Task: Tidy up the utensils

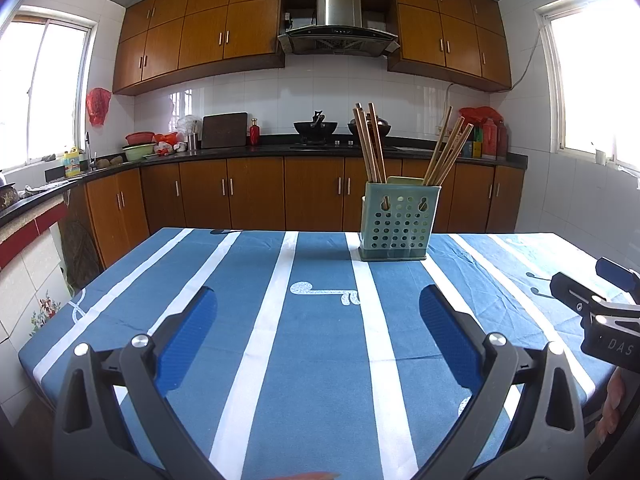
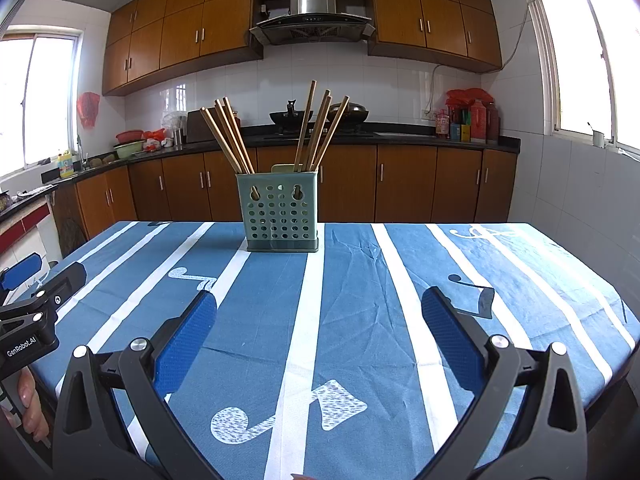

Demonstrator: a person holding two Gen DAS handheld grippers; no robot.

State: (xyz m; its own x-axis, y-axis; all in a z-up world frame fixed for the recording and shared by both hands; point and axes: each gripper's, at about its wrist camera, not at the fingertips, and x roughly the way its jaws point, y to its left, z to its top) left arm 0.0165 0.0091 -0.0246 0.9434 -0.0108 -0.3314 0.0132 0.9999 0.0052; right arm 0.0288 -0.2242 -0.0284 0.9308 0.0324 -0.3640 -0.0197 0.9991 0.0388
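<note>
All the chopsticks (image 2: 236, 136) I can see already stand in the green holder (image 2: 280, 216) far across the surface (image 2: 360, 280), so little seems left; my left gripper (image 1: 318, 300) and right gripper (image 2: 320, 304) are spread wide, empty.

White lettering "GenRobot.AI" runs along the black body of the left hand-held gripper (image 2: 24, 280), seen at the left edge of the right wrist view. In the left wrist view, the black body of the right hand-held gripper (image 1: 612, 280) bears pale letters "DAS" (the word is cut off by the frame's edge). Labels on the bottles along the far counter are too small to read.
</note>
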